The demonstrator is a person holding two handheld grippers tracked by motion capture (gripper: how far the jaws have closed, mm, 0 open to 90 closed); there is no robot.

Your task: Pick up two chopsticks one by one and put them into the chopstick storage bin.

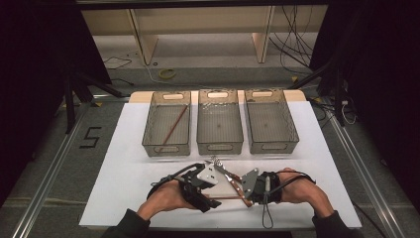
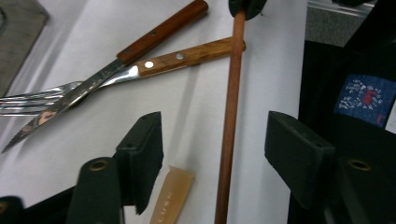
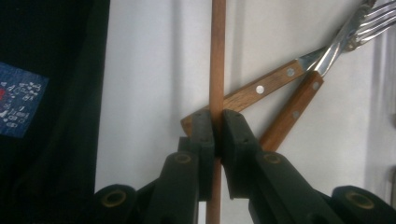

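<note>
A brown wooden chopstick (image 1: pixel 228 198) lies across the white table's front, between my two grippers. My right gripper (image 1: pixel 245 198) (image 3: pixel 215 126) is shut on one end of this chopstick (image 3: pixel 216 56). My left gripper (image 1: pixel 210 201) (image 2: pixel 217 144) is open, its jaws standing either side of the chopstick (image 2: pixel 229 107) without touching it. Just beyond lie a fork (image 2: pixel 187 55) and a knife (image 2: pixel 161 31), both wooden-handled and crossed over each other (image 1: pixel 225 172). A second chopstick (image 1: pixel 174 124) rests slanted in the left mesh bin (image 1: pixel 148 144).
Three grey mesh bins stand side by side at the back; the middle bin (image 1: pixel 219 147) and right bin (image 1: pixel 273 146) hold nothing. A small tan plastic piece (image 2: pixel 170 200) lies by my left jaw. Dark clothing borders the table's near edge (image 2: pixel 355 102).
</note>
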